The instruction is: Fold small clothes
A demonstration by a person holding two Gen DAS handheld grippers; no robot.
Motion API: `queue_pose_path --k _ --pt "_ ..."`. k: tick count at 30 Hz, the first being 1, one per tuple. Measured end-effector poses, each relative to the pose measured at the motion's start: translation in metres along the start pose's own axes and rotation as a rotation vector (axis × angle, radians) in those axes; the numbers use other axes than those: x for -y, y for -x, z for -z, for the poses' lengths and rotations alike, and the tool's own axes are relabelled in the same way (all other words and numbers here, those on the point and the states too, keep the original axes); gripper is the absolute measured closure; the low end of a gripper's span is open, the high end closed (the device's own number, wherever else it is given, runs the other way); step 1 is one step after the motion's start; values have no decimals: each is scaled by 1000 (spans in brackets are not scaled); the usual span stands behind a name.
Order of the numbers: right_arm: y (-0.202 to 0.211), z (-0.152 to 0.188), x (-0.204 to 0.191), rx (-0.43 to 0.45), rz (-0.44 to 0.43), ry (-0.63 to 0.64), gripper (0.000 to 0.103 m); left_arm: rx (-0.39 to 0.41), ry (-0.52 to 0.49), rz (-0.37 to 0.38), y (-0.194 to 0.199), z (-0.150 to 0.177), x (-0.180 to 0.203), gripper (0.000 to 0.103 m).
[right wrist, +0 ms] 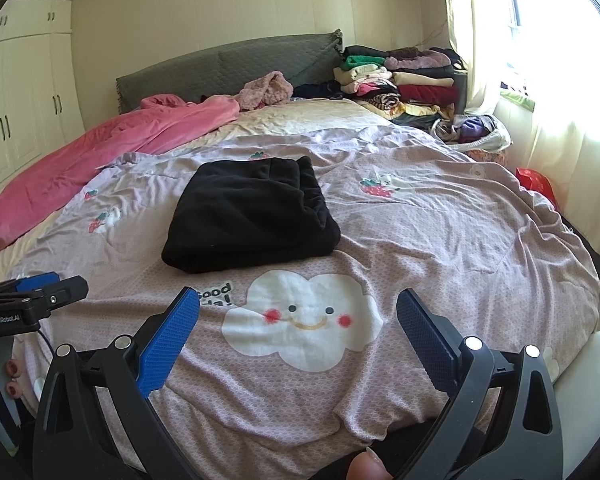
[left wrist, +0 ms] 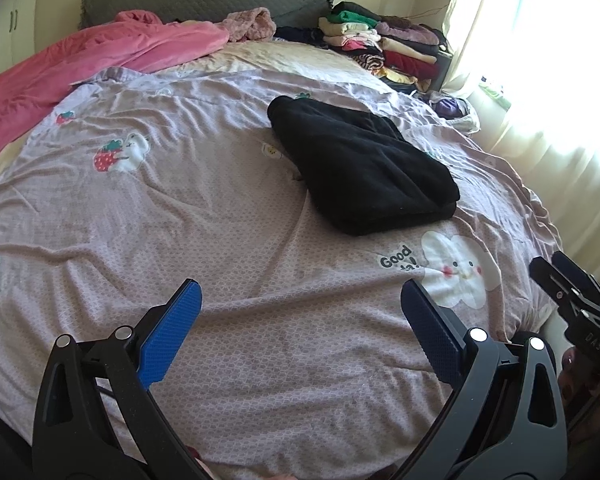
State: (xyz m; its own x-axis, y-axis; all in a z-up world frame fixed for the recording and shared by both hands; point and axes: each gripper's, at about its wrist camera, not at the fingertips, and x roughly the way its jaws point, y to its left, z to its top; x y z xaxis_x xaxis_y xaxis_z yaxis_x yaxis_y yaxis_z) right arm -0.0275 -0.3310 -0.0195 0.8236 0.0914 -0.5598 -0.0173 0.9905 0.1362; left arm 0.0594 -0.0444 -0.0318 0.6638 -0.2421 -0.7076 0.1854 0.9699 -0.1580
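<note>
Folded black garment (right wrist: pixel 252 216) mid-bed on lilac quilt (right wrist: pixel 440 240), edges squared, clear of both grippers, left gripper (left wrist: pixel 300 340) and right gripper (right wrist: pixel 298 344) fingers wide apart, empty, bare quilt all round, clothes stack (right wrist: pixel 400 80) far right

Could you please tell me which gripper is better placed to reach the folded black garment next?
Probably the right gripper: the black garment lies almost straight ahead of its open fingers, whereas from the left gripper it sits off to the right.

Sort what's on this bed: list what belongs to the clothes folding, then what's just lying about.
Belongs to the job:
folded black garment
left gripper, open
right gripper, open

Just lying about:
pink blanket
stacked clothes pile
cloud-print sheet
</note>
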Motion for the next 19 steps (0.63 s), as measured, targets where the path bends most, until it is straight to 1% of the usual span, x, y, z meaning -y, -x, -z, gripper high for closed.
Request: queue_pose_path --k 2,4,5,7,8,10,11,12,14,15,16,17,18,19 --pt "1 -1 6 3 19 -15 5 -13 -4 -30 -5 -1 -1 10" --pt "5 -2 23 8 50 -45 5 -27 0 -39 -9 -3 -6 10" --pt "7 -2 32 12 71 -61 5 -26 6 -41 -9 -5 -11 10" --pt "16 -2 62 23 136 -105 5 -13 31 -45 -7 -11 -23 10" --pt "18 -2 72 28 159 -119 5 -3 49 -46 -6 -17 -35 10" --pt "29 0 109 40 247 -164 5 15 83 -74 -3 -29 -57 10" --pt "37 2 135 46 312 -190 5 29 121 -102 -1 -40 -79 10" --pt "41 6 154 43 361 -206 5 33 148 -125 0 -47 -96 10" --pt "49 17 201 34 485 -251 5 46 219 -201 2 -65 -149 10" --pt "53 27 234 10 574 -290 5 47 246 -253 2 -71 -173 10" --pt "56 35 260 -10 632 -326 5 45 274 -327 3 -78 -201 10" --pt "59 47 295 -33 704 -371 5 44 292 -381 4 -83 -222 10" --pt "60 55 318 -58 752 -399 5 43 325 -470 4 -88 -255 10" --pt "60 65 343 -94 806 -431 5 39 345 -539 4 -92 -281 10"
